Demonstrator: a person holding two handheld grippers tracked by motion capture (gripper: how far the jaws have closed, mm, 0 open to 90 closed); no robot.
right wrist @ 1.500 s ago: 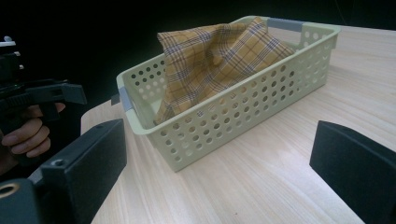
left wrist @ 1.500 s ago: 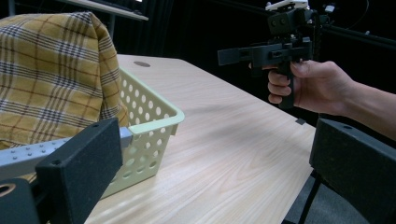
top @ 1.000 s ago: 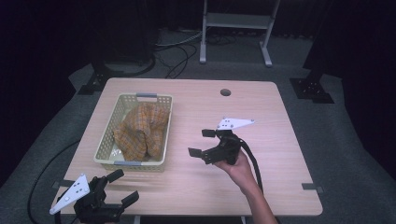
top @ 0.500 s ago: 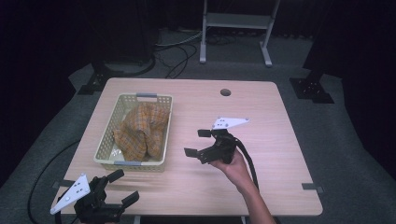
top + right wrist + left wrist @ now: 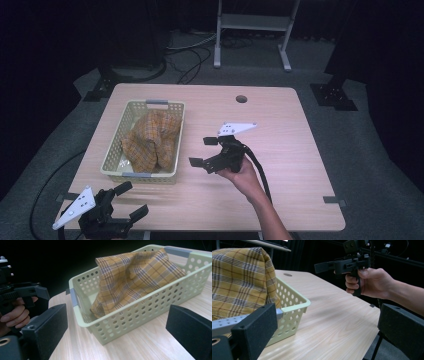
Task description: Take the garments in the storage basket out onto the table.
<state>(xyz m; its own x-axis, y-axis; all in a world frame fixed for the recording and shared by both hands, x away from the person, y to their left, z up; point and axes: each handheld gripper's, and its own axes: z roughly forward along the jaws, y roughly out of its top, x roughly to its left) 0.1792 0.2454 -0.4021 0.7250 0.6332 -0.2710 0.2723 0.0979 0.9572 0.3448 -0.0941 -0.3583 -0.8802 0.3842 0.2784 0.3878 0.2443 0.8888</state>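
A pale green perforated basket (image 5: 165, 178) stands on the left half of the wooden table (image 5: 290, 150). A crumpled yellow plaid cloth (image 5: 152, 140) lies heaped inside it. My right gripper (image 5: 202, 151) hovers just right of the basket, open, with nothing between its jaws, which point at the basket's side. In the right gripper view the basket wall (image 5: 140, 312) and the cloth (image 5: 135, 275) lie straight ahead of the open jaws. My left gripper (image 5: 134, 199) is at the table's front left corner, open and holding nothing, a little short of the basket's near end (image 5: 294, 306).
A round cable hole (image 5: 241, 98) is near the table's far edge. A metal stand (image 5: 250, 30) and cables lie on the dark floor beyond. The right gripper's cable (image 5: 260, 172) trails back along the forearm.
My right gripper has moved left, closer to the basket's side. The left gripper, the basket and the cloth have stayed put.
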